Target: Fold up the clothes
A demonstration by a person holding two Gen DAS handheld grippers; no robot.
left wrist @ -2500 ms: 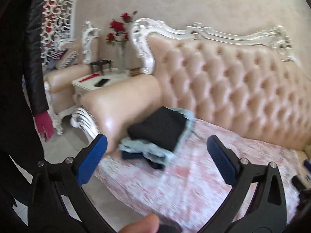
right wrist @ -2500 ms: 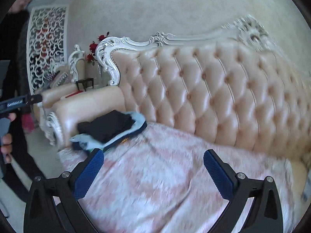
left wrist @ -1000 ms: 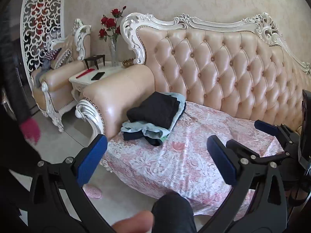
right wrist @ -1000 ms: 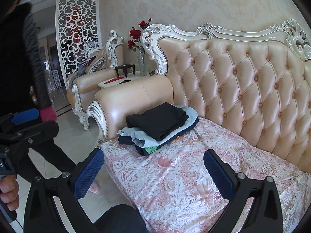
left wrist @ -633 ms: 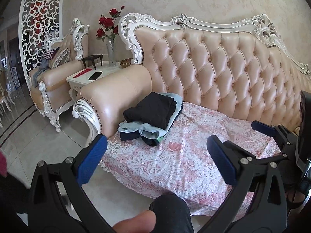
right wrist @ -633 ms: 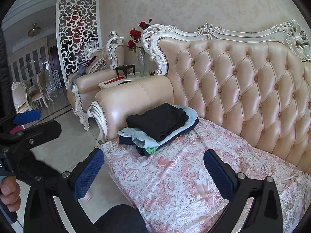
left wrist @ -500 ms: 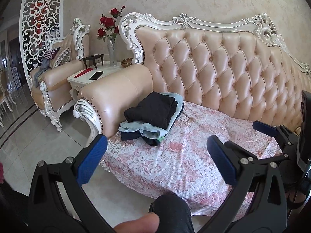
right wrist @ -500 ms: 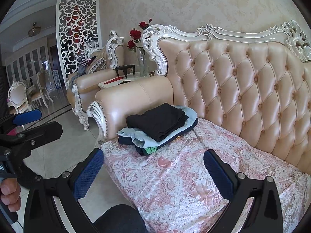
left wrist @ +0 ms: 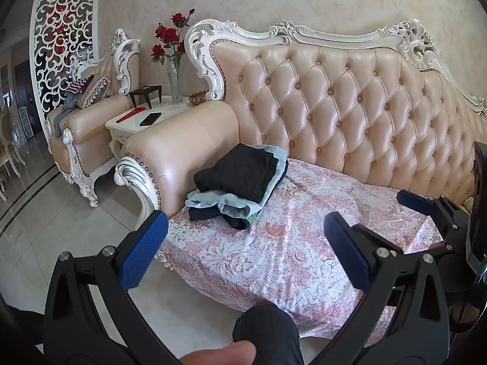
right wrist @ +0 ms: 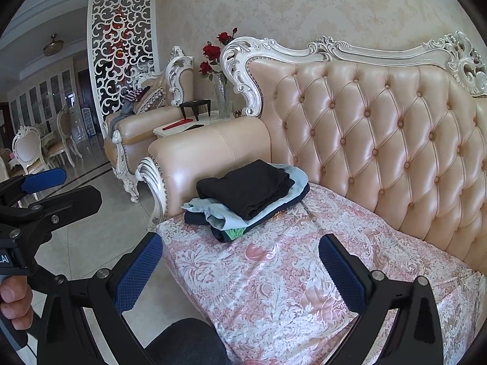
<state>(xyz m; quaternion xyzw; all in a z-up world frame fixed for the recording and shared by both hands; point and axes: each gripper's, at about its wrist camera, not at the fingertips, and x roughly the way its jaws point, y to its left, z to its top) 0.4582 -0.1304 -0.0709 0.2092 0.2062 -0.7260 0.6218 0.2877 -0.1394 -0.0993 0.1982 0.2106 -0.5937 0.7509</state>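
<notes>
folded clothes (left wrist: pixel 240 179) lie on the sofa seat (left wrist: pixel 289 243) beside its armrest (left wrist: pixel 182 133).

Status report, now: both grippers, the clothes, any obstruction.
Left gripper open, empty. Right gripper open, empty. Folded clothes stack on sofa seat by armrest, untouched. Nothing blocking.

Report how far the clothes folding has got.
Done: a stack of folded clothes, black garment on top, sits on the sofa's floral cover by the armrest. In hand: nothing; the left gripper and right gripper are open and empty. Left: no unfolded clothing is in view.
</notes>
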